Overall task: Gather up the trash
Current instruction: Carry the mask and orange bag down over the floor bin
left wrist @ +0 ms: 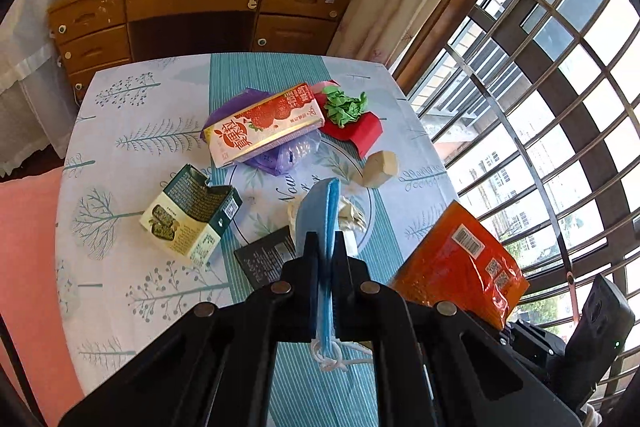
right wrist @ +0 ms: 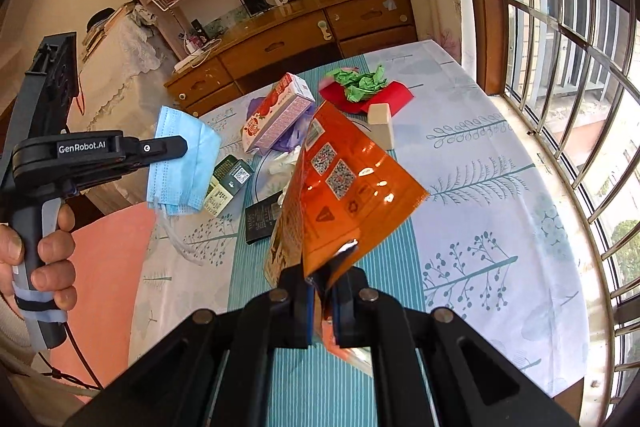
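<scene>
Blue mask (left wrist: pixel 325 223) clamped upright within left claw (left wrist: pixel 323 247), orange wrapper (right wrist: pixel 344 195) within right claw (right wrist: pixel 320 287).

Orange snack wrapper (right wrist: pixel 352 187) between right gripper (right wrist: pixel 323 291) fingers, apparently above the table (right wrist: pixel 500 227).

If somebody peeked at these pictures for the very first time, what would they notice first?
Probably the shiny orange snack bag, pinched up in the air by the right gripper over the tablecloth. Next, the blue face mask clamped in the left gripper beside it. Behind them, a red-and-white drink carton lies among litter mid-table.
</scene>
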The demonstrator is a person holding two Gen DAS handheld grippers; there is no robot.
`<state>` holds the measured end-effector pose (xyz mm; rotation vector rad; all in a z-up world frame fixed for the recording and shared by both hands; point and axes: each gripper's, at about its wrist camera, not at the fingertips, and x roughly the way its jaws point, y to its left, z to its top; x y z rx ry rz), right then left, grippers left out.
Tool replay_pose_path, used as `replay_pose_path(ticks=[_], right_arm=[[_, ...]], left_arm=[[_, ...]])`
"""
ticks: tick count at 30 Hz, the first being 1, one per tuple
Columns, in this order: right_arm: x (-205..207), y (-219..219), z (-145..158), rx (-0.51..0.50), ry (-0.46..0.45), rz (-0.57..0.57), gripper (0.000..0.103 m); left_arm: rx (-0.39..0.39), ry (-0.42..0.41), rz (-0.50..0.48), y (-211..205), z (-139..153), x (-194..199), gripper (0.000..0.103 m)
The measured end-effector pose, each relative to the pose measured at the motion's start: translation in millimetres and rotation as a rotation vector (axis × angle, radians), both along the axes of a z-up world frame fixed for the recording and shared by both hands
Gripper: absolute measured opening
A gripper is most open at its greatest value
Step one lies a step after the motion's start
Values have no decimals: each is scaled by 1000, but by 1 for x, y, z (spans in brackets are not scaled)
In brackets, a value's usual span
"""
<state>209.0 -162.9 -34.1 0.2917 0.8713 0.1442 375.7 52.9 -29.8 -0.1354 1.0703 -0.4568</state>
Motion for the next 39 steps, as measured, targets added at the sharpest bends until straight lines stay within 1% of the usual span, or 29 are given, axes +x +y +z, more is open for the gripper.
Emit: replay_pose_path(ticks=[4, 10, 15, 21, 23, 25, 28, 31, 35, 39], right_arm=[[-21, -5, 11, -12, -16, 41, 6], [-66, -24, 27, -45, -54, 109, 6], [-105, -49, 35, -63, -72, 196, 6], [-150, -74, 37, -62, -82, 297, 6], [-166, -79, 35, -66, -80, 335, 6], [-180, -83, 32, -63, -66, 364, 6], [-200, -88, 24, -51, -37, 389, 6], [-215, -91, 13, -35, 0, 403, 6], [-228, -95, 0, -12, 31, 406, 6], [-239, -91, -22, -28, 73, 412, 6]], left_arm=[[8, -16, -2, -6, 10, -43, 3], [19, -56, 10, -26, 25, -116, 3], [9, -102, 75, -47, 36, -183, 3], [8, -109, 139, -77, 35, -258, 3], [14, -111, 157, -87, 32, -284, 3], [13, -97, 173, -95, 28, -302, 3], [12, -62, 181, -104, 19, -327, 3], [32, -43, 180, -111, 9, -350, 3], [51, 1, 178, -117, -8, -364, 3], [56, 41, 175, -120, -33, -371, 3]])
